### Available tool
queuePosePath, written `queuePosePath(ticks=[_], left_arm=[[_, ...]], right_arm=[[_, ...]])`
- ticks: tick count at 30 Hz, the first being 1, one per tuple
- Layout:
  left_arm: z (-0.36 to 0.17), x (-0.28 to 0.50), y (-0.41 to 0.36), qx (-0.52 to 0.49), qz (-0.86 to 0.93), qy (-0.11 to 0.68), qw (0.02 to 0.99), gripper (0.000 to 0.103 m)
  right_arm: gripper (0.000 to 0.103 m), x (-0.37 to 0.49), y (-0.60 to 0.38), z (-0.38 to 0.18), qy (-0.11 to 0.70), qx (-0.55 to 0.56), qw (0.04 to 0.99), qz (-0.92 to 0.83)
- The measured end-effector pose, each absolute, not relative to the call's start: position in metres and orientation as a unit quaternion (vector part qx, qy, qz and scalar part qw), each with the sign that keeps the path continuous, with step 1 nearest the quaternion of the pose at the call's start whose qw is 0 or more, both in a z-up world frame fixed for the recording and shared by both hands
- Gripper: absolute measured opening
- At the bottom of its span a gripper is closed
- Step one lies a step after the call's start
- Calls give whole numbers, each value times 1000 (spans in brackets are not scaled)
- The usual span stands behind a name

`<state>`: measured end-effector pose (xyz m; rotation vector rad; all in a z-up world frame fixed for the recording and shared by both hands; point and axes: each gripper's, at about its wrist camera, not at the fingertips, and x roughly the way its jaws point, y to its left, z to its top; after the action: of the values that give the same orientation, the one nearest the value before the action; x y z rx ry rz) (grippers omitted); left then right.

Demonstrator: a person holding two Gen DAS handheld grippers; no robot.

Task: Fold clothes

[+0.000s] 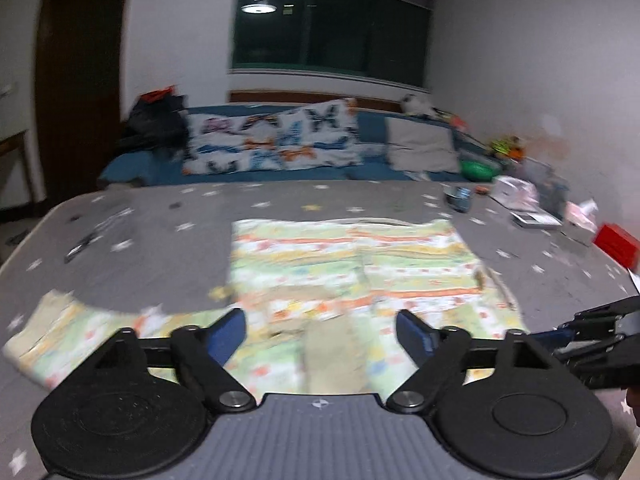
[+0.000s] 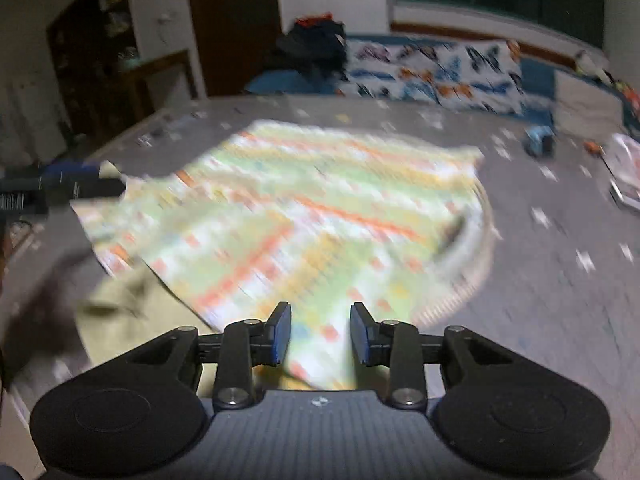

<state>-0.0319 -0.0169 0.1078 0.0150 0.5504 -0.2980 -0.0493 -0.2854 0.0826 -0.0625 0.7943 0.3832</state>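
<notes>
- My left tongs (image 1: 320,330) are spread wide, with nothing between the blue pads (image 1: 228,334); they hover just above the near edge of the shirt (image 1: 352,272).
- The shirt, a pale garment with green, orange and yellow bands, lies spread on the grey star-print bed (image 1: 160,224), roughly in the middle of it.
- In the left wrist view one sleeve (image 1: 60,332) reaches out to the left along the near edge, flat on the bedcover.
- My right tongs (image 2: 320,332) are also parted, though less widely, and the near edge of the shirt (image 2: 312,216) shows in the gap; both views are blurred, so I cannot tell whether the pads touch the fabric.
- The right tongs (image 1: 592,344) show at the right edge of the left wrist view, low over the bed beside the shirt.
- The left tongs (image 2: 60,188) show at the left edge of the right wrist view, right at the shirt's far left corner; whether they touch it I cannot tell.
- Beyond the shirt lie a patterned pillow (image 1: 272,140) and a plain grey pillow (image 1: 424,144) on a blue cover.
- A dark heap of clothing (image 1: 156,120) sits at the back left.
- Small clutter lies along the bed's right side, among it a red box (image 1: 616,242) and a green bowl (image 1: 478,170).
- A dark window (image 1: 332,24) fills the far wall.
</notes>
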Motion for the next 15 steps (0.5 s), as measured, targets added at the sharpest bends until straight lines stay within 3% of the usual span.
queuePosePath(ticks=[1, 3, 7, 15], left_arm=[[105, -27, -24, 15, -154, 274, 949, 71], [98, -17, -38, 24, -171, 283, 943, 53], [80, -2, -53, 30, -189, 315, 930, 38], [57, 0, -49, 18, -187, 336, 923, 38]], right_arm=[[32, -51, -288, 81, 384, -34, 904, 186], [32, -53, -292, 78, 382, -41, 904, 186], [32, -39, -291, 76, 380, -36, 906, 185], [32, -10, -290, 72, 375, -24, 909, 182]])
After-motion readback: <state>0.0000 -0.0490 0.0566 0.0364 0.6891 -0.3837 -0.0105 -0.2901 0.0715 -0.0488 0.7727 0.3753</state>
